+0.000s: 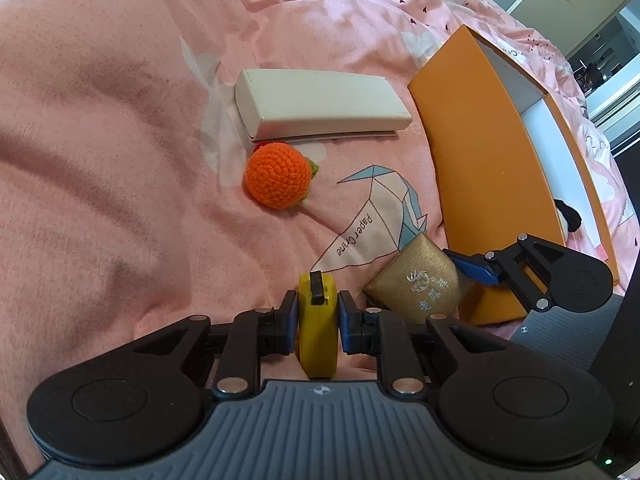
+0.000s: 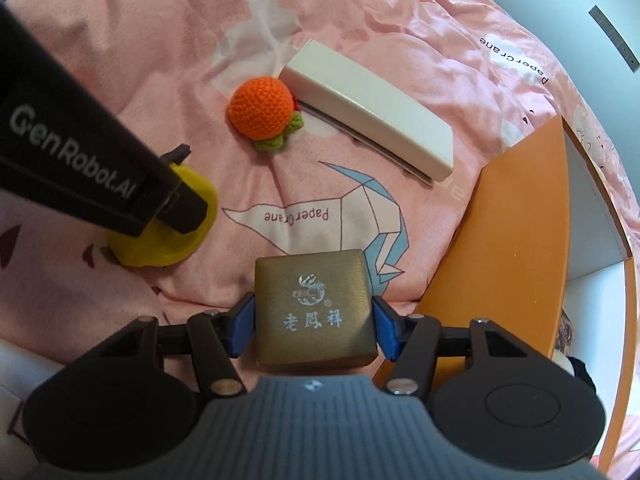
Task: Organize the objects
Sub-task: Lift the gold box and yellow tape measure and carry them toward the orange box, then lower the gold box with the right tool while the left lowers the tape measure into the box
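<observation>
My left gripper (image 1: 318, 304) is shut on a yellow tape measure (image 1: 316, 340), which stands on edge on the pink bedsheet (image 1: 120, 160). In the right wrist view the same tape measure (image 2: 160, 248) sits at the left under the left gripper's black body. My right gripper (image 2: 314, 316) has both blue pads against the sides of a gold box (image 2: 312, 280) with silver lettering. In the left wrist view the gold box (image 1: 416, 284) lies beside the orange storage box (image 1: 488, 168). One blue finger (image 1: 476, 270) touches its right side.
The orange storage box (image 2: 512, 240) has a white inside and lies open at the right, with a black-and-white soft toy (image 1: 568, 216) in it. A crocheted orange (image 2: 260, 108) and a long white case (image 2: 372, 120) lie further up the sheet.
</observation>
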A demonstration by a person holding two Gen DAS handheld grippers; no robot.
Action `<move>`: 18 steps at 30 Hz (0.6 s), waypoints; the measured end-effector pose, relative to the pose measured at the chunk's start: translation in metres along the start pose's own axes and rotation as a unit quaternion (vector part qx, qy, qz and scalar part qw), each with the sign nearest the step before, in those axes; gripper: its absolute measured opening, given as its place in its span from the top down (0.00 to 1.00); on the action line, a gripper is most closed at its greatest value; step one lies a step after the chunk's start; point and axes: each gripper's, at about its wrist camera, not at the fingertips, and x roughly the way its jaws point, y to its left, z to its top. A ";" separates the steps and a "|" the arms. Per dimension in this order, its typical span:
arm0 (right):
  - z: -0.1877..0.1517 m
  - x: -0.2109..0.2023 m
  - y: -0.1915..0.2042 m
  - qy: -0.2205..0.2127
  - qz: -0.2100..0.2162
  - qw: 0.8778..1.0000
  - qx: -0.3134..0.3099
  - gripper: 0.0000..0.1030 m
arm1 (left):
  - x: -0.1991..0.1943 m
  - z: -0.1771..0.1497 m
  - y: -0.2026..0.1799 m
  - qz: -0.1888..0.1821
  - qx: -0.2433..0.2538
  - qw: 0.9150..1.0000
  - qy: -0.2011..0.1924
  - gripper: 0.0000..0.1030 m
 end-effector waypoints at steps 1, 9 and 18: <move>0.000 -0.002 -0.003 -0.003 0.004 1.000 0.007 0.41 | -0.001 0.000 0.001 -0.005 -0.003 1.000 -0.002 0.79; 0.003 -0.052 -0.039 -0.071 0.064 0.992 0.087 0.41 | -0.025 0.017 -0.003 -0.043 -0.020 0.998 -0.029 0.79; -0.001 -0.116 -0.107 -0.160 0.063 0.965 0.200 0.41 | -0.057 0.059 -0.046 -0.088 0.020 0.992 -0.085 0.79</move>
